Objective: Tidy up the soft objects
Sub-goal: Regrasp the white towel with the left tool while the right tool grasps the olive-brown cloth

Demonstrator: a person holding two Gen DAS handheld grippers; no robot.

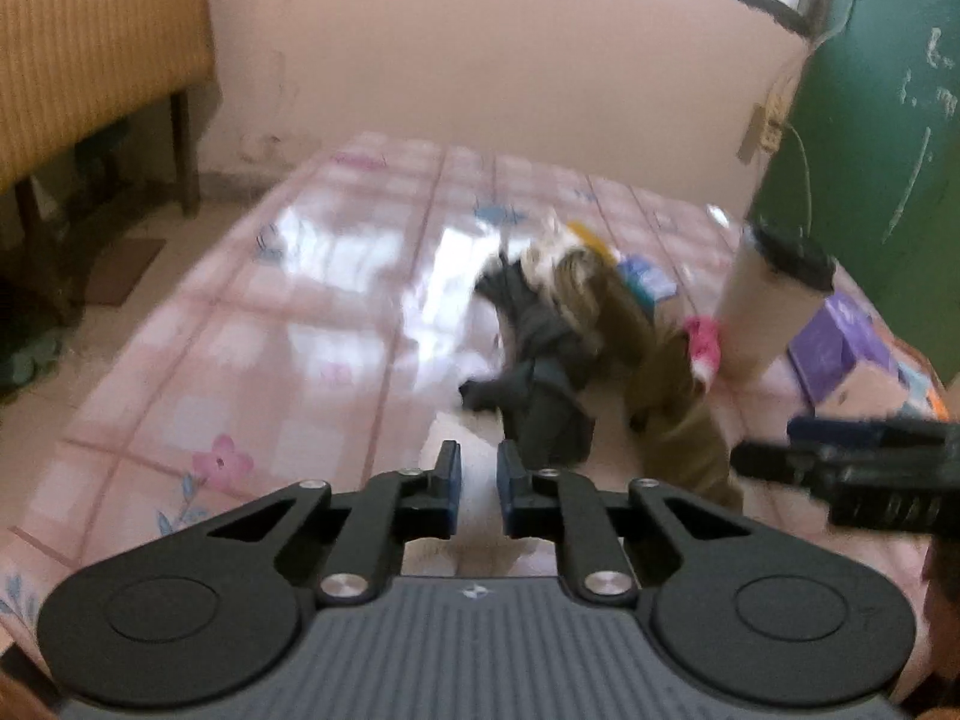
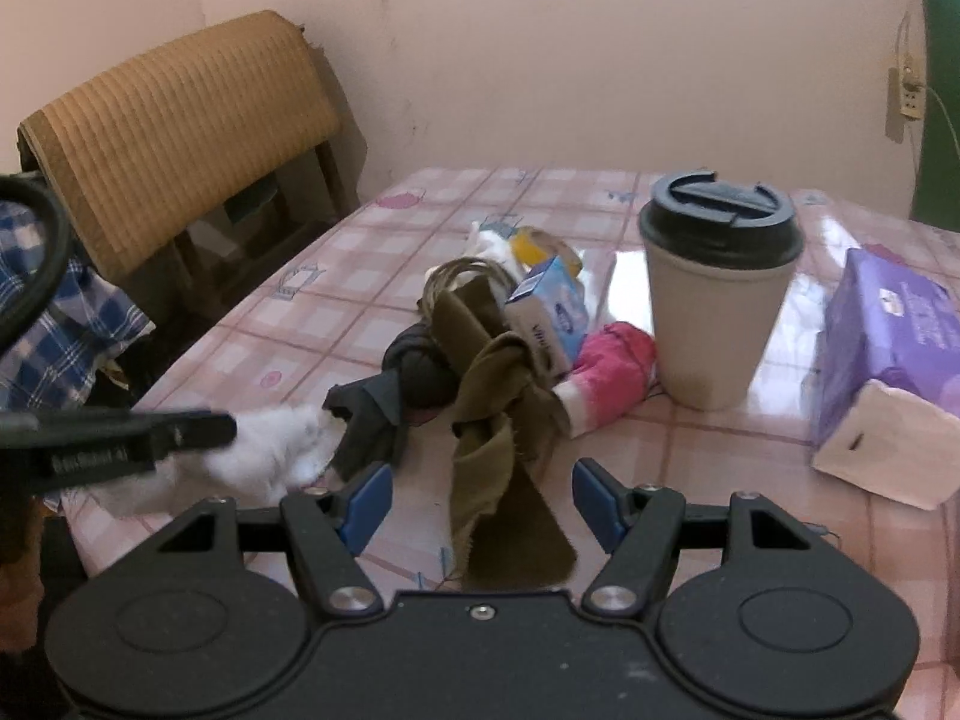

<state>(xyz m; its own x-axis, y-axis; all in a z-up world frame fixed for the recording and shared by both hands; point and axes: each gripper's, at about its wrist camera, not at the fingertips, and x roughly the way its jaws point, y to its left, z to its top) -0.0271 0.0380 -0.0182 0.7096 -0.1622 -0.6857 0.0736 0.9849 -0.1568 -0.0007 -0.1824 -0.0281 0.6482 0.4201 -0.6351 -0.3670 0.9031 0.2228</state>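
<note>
The soft things lay in a heap near the middle of the desk (image 2: 336,252), on its pink checked cover: an olive cloth (image 2: 498,360) knotted on itself, a dark grey cloth (image 2: 414,378) tangled against its left side, a pink and white sock (image 2: 606,378) on its right, and a white fluffy cloth (image 2: 270,450) pulled out toward the near left edge.

The left gripper (image 1: 480,480) had its jaws pressed down to a narrow gap, pinching the white fluffy cloth, whose pale fabric showed between the blue pads; from the other side its black finger lay right over that cloth. The right gripper (image 2: 483,498) held its jaws spread wide, the loose tail of the olive cloth running between them without either pad touching it.

A lidded paper cup (image 2: 714,294) stood upright just right of the sock, close enough to crowd that side. A purple tissue box (image 2: 888,360) sat beyond it near the right edge, and a small blue carton (image 2: 552,312) leaned against the heap's far side. The left half of the desk was bare and glossy up to its far edge by the wall. A chair with a tan ribbed cover (image 2: 180,132) stood close to the left edge.
</note>
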